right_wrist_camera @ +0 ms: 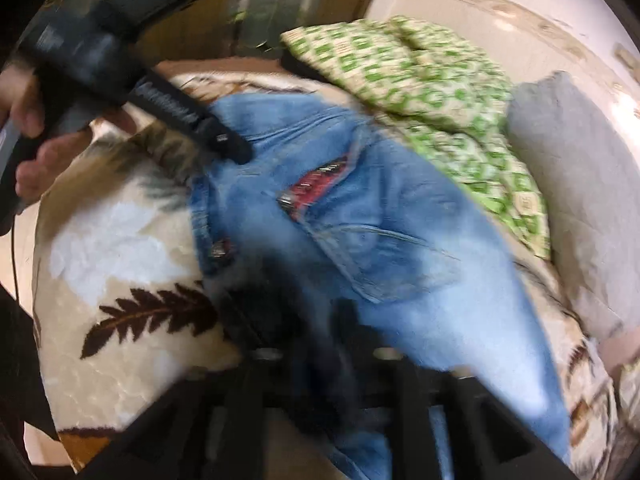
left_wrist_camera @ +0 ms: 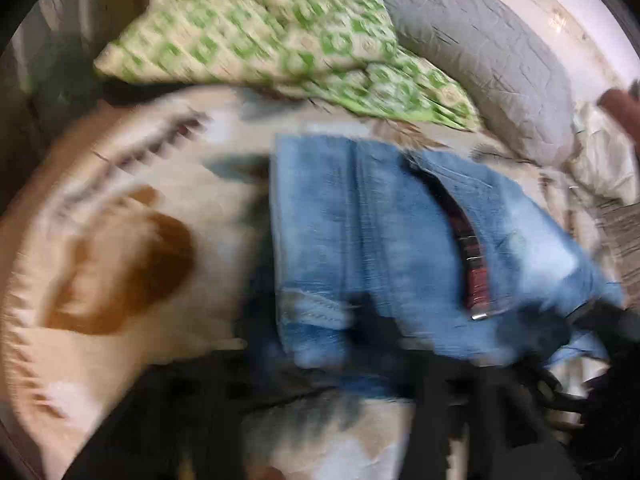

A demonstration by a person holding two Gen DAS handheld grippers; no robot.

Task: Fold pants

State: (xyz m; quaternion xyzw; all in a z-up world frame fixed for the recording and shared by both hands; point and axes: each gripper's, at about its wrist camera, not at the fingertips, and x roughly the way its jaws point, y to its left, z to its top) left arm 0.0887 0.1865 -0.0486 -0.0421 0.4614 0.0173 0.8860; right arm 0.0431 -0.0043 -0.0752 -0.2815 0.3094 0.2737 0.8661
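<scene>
Faded blue denim pants [right_wrist_camera: 384, 216] lie rumpled on a fuzzy leaf-print blanket [right_wrist_camera: 120, 264]. Left gripper [right_wrist_camera: 224, 140] fingers look spread, pinching nothing. Right gripper fingers are too blurred to tell.

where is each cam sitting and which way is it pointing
Left wrist: on the left gripper, angled down at the jeans on a leaf-print blanket; its own fingers are a dark blur at the bottom.
Right wrist: on the right gripper, angled down along the jeans; the left gripper and the hand holding it show upper left.
Both share the jeans, blanket, green patterned pillow and grey pillow.
</scene>
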